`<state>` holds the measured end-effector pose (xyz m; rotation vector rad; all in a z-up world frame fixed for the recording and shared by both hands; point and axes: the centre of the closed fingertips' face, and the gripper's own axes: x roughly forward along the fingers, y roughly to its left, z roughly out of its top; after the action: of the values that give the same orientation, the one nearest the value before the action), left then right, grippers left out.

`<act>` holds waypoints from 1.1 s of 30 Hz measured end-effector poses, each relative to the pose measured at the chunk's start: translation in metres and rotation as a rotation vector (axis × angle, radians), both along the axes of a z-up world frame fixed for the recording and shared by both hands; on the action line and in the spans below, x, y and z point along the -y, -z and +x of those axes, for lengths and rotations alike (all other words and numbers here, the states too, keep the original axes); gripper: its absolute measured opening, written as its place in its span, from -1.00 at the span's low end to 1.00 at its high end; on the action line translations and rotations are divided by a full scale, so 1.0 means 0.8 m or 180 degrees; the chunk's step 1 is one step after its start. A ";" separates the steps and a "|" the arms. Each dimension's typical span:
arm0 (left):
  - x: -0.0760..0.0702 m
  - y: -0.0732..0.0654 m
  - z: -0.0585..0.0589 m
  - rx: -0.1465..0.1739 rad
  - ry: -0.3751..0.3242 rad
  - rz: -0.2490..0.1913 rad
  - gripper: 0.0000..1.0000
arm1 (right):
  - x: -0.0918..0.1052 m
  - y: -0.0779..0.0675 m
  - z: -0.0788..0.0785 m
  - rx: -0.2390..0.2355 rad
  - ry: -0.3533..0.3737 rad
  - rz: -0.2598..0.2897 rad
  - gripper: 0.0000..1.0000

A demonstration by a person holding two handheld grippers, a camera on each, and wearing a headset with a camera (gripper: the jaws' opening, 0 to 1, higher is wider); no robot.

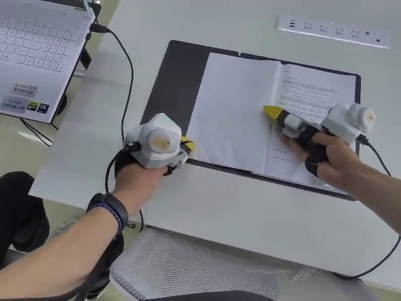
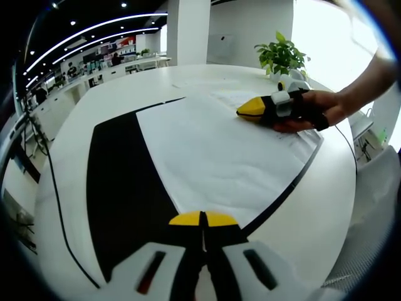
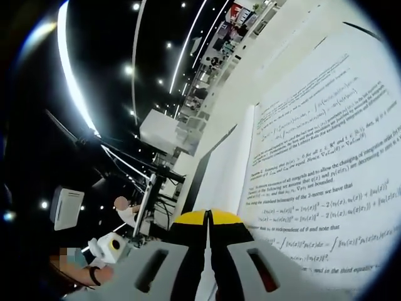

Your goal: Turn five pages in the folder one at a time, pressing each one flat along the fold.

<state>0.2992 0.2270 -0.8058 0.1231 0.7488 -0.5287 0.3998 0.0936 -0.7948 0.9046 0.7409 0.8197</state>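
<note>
The black folder lies open on the white table. A blank turned page covers its middle and a printed page lies on the right. My right gripper is shut, its yellow tips resting on the fold between the two pages. Its own view looks along the fold, with the printed page to the right of the shut tips. My left gripper is shut at the folder's near edge, by the blank page's lower corner. In the left gripper view its tips sit over the black cover.
A white laptop sits at the far left with a black cable running past the folder. A white power strip lies at the back right. A mesh chair is under the table's near edge.
</note>
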 end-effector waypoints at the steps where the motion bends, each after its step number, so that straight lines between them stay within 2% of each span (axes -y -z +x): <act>1: 0.000 0.001 0.000 -0.0001 -0.0001 -0.0002 -1.00 | 0.000 0.000 -0.003 0.0003 -0.0007 -0.0006 -1.00; 14: -0.001 0.007 0.003 -0.0011 -0.0007 -0.0027 -1.00 | -0.011 -0.014 -0.072 0.0242 -0.0287 -0.0256 -1.00; 18: -0.002 0.009 0.004 -0.0012 -0.0006 -0.0031 -1.00 | -0.011 -0.015 -0.091 0.0243 -0.0325 -0.0259 -1.00; 33: -0.005 0.018 0.008 0.0000 0.0012 -0.0037 -1.00 | -0.008 -0.010 -0.142 0.0203 -0.0451 -0.0310 -1.00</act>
<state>0.3053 0.2308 -0.8200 0.1138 0.7455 -0.5365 0.2865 0.0998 -0.7865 0.7417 0.7887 0.9253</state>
